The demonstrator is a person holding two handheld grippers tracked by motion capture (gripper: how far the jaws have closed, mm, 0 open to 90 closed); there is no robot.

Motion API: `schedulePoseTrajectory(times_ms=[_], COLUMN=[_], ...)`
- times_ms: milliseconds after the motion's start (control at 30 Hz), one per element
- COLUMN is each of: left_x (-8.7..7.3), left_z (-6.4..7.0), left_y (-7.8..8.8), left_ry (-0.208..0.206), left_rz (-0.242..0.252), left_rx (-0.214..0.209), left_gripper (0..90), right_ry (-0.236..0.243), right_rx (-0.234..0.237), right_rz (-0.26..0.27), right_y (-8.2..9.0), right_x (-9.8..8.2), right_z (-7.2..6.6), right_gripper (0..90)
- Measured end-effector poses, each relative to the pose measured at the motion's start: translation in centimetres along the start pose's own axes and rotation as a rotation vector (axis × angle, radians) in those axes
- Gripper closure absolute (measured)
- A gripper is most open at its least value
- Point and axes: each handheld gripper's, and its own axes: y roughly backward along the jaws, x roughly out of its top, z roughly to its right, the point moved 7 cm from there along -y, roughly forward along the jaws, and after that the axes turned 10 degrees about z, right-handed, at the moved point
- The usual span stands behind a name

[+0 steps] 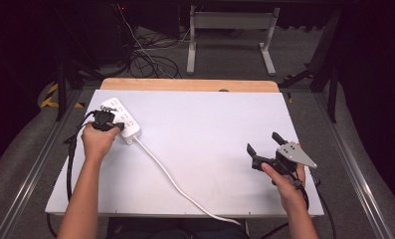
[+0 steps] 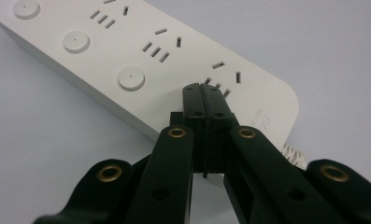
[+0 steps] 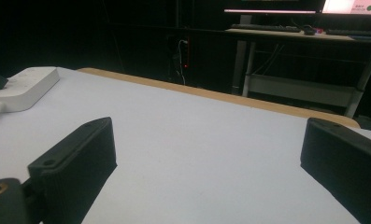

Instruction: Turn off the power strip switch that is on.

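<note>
A white power strip [image 1: 121, 118] lies at the far left of the table, its white cord [image 1: 175, 181] running down toward the front edge. In the left gripper view the power strip [image 2: 127, 51] shows three round buttons and several sockets. My left gripper [image 2: 203, 88] is shut, jaws pressed flat together, tips resting over the end socket nearest the cord. From above, that gripper [image 1: 104, 118] sits on the strip's near end. At the right of the table my right gripper [image 1: 264, 143] hovers open, jaws wide apart [image 3: 211, 158] with nothing between them.
The white tabletop [image 1: 205, 129] has a wooden strip along its far edge [image 1: 190, 84]. Beyond it stand a white desk frame [image 1: 230, 30] and tangled floor cables [image 1: 145, 57]. The power strip [image 3: 22, 86] shows far left in the right gripper view.
</note>
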Motion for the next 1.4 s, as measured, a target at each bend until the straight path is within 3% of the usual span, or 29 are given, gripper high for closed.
schedulePoseTrajectory(times_ms=[233, 300, 700, 867, 1000, 1100, 1267, 1400], left_x=[-0.03, -0.04, -0.08, -0.19, -0.16, -0.23, -0.01, -0.02], left_z=[0.23, 0.19, 0.1, 0.14, 0.05, -0.11, -0.07, 0.06], left_y=[0.06, 0.05, 0.14, 0.15, 0.15, 0.2, 0.2, 0.21], left_ry=[-0.02, -0.044, -0.038, -0.081, -0.07, -0.038, -0.039, -0.046], left_rz=[0.0, 0.009, 0.009, 0.023, 0.024, 0.027, 0.068, 0.065], left_rx=[0.018, 0.015, 0.002, 0.007, 0.002, -0.026, -0.02, -0.01], left_gripper=[90.0, 90.0, 90.0, 90.0, 90.0, 90.0, 90.0, 90.0], right_ry=[0.0, 0.0, -0.004, -0.008, -0.007, -0.01, -0.01, -0.011], right_rx=[0.0, 0.0, -0.003, -0.004, -0.004, -0.005, -0.006, -0.004], right_rz=[-0.001, -0.001, -0.004, -0.003, -0.003, -0.006, -0.007, -0.008], right_y=[-0.04, -0.03, 0.11, 0.12, 0.12, 0.11, 0.05, 0.0], right_x=[-0.05, -0.05, -0.17, -0.19, -0.2, -0.25, -0.3, -0.32], right_z=[-0.06, -0.06, 0.01, 0.05, 0.02, 0.01, 0.04, -0.05], right_gripper=[4.0, 4.0, 4.1, 4.1, 4.2, 4.2, 4.3, 4.3])
